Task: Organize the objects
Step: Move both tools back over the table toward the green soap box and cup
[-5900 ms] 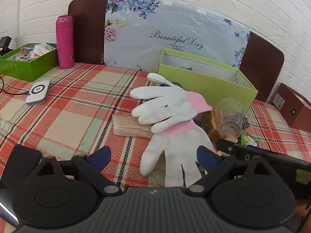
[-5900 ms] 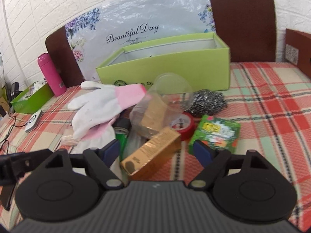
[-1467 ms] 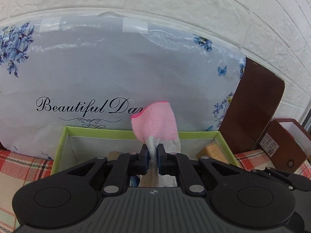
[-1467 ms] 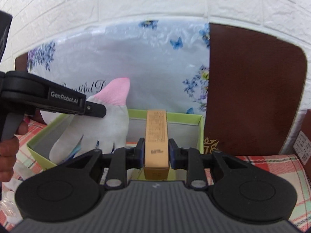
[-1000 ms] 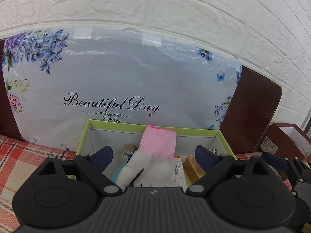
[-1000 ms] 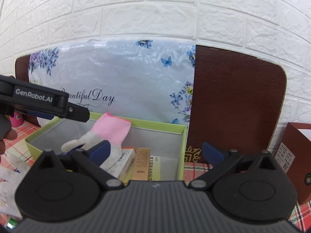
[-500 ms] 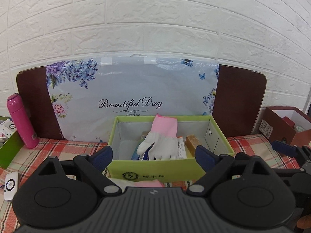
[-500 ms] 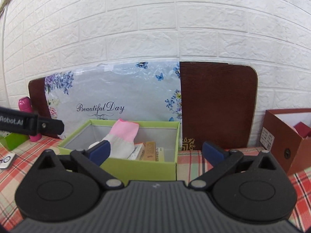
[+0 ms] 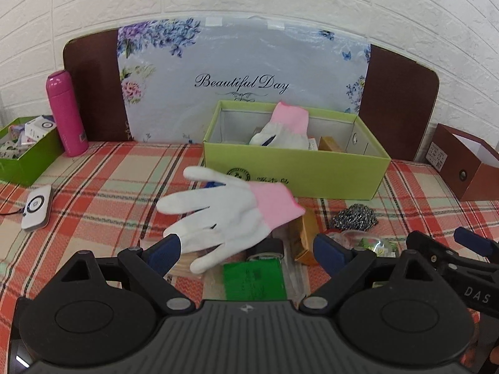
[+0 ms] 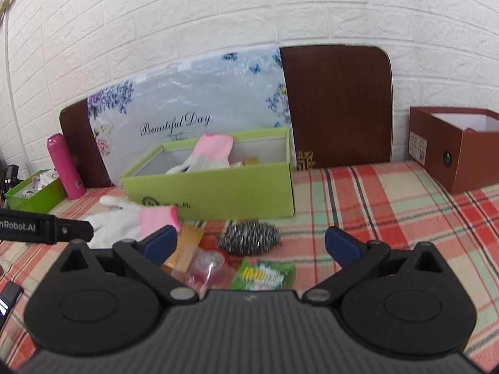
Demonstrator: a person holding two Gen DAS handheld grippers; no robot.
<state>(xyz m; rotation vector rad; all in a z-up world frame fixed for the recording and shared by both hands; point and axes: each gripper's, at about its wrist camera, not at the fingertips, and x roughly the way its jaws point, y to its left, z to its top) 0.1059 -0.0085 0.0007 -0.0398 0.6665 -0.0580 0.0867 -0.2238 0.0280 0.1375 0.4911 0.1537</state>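
A lime green box (image 9: 299, 173) (image 10: 218, 188) stands at the back of the plaid table. A white and pink glove (image 9: 285, 127) (image 10: 207, 155) and a gold box (image 9: 330, 144) lie in it. A second white and pink glove (image 9: 224, 215) (image 10: 131, 221) lies on a pile in front of the box. The pile holds a gold box (image 9: 304, 238), a steel scourer (image 9: 354, 218) (image 10: 249, 237), a green packet (image 10: 265, 275) and a green-labelled item (image 9: 254, 280). My left gripper (image 9: 246, 251) is open just above the glove. My right gripper (image 10: 251, 243) is open above the scourer.
A pink bottle (image 9: 65, 113) and a dark green box (image 9: 28, 152) of small items stand at the far left. A white device (image 9: 36, 207) with a cable lies left. A brown box (image 9: 464, 162) (image 10: 458, 149) stands right. A floral board (image 9: 240, 84) leans on the wall.
Both grippers let go of the glove and gold box in the green box, opened, then pulled back and down towards the pile in front of it.
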